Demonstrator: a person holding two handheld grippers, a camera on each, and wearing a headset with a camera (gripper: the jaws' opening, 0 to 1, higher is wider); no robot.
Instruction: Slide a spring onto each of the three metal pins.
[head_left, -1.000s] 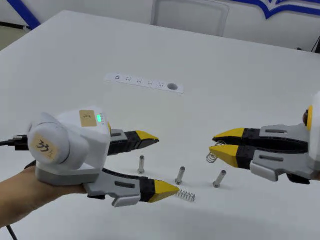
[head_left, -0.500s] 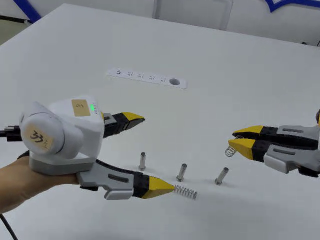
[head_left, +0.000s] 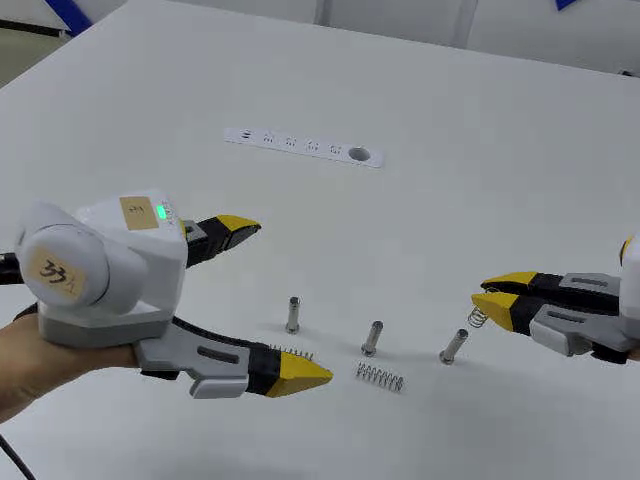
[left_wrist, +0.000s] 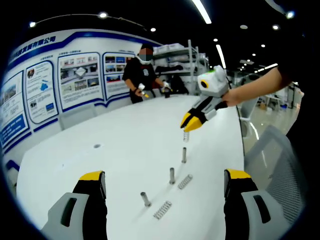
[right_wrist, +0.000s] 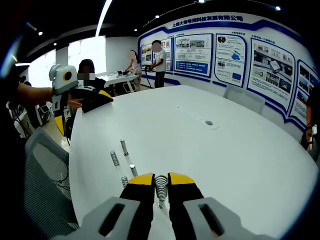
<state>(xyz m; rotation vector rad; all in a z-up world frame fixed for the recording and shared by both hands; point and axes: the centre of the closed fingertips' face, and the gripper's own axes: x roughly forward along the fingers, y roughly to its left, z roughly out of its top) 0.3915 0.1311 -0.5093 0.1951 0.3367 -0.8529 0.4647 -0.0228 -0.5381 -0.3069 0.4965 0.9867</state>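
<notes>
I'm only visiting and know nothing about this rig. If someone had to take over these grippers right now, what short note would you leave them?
Left gripper: open, empty, near the leftmost pin.
Right gripper: shut on a spring, close to the top of the rightmost pin, not on it yet.
Middle pin stands between those two. All three pins are bare, on the white table.
Two loose springs lie on the table: one in front of the middle pin, one by the left gripper's lower jaw.
Done: one spring picked up. Left: all three pins need a spring.

Shiny metal pins (head_left: 372, 337), coiled wire spring (head_left: 478, 317), smooth matt table (head_left: 450, 150).
</notes>
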